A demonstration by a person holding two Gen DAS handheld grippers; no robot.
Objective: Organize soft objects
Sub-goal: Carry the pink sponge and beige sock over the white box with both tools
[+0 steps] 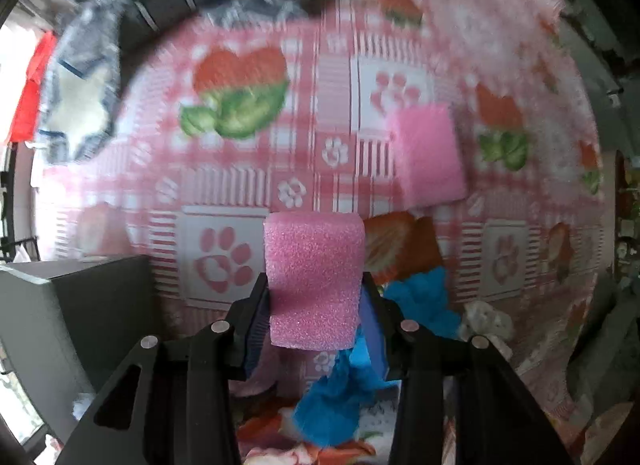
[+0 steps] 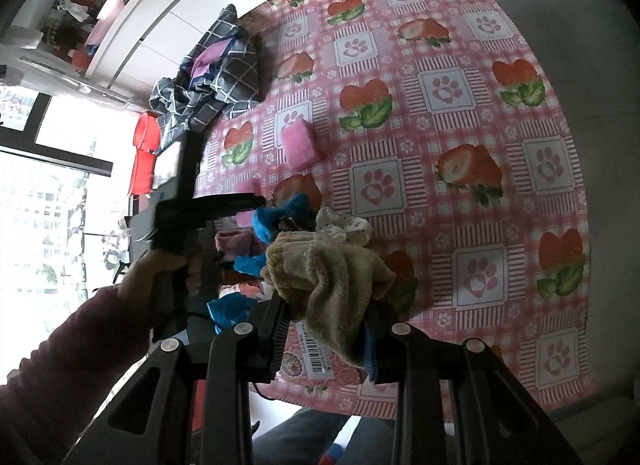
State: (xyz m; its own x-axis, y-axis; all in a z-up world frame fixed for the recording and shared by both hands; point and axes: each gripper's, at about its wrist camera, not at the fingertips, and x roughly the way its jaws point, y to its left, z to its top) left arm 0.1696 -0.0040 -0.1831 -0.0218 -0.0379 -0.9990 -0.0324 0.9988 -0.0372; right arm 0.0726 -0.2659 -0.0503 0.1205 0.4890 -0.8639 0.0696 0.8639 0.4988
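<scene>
The left gripper (image 1: pixel 316 305) is clamped on a pink foam block (image 1: pixel 314 281) — both pads press its sides, jaws about half apart. A second foam block (image 1: pixel 428 153) lies on the pink tablecloth (image 1: pixel 240 185) at two o'clock from it, apart. Blue cloth (image 1: pixel 424 297) sits just beside the right jaw. The right gripper (image 2: pixel 326 329) — jaws narrow — grips a beige sock (image 2: pixel 328 281). A dotted scrunchie (image 2: pixel 346 227) touches the sock at twelve o'clock.

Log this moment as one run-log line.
left gripper: shut on pink foam block | right gripper: shut on beige cloth | second pink foam block: lying on tablecloth
</scene>
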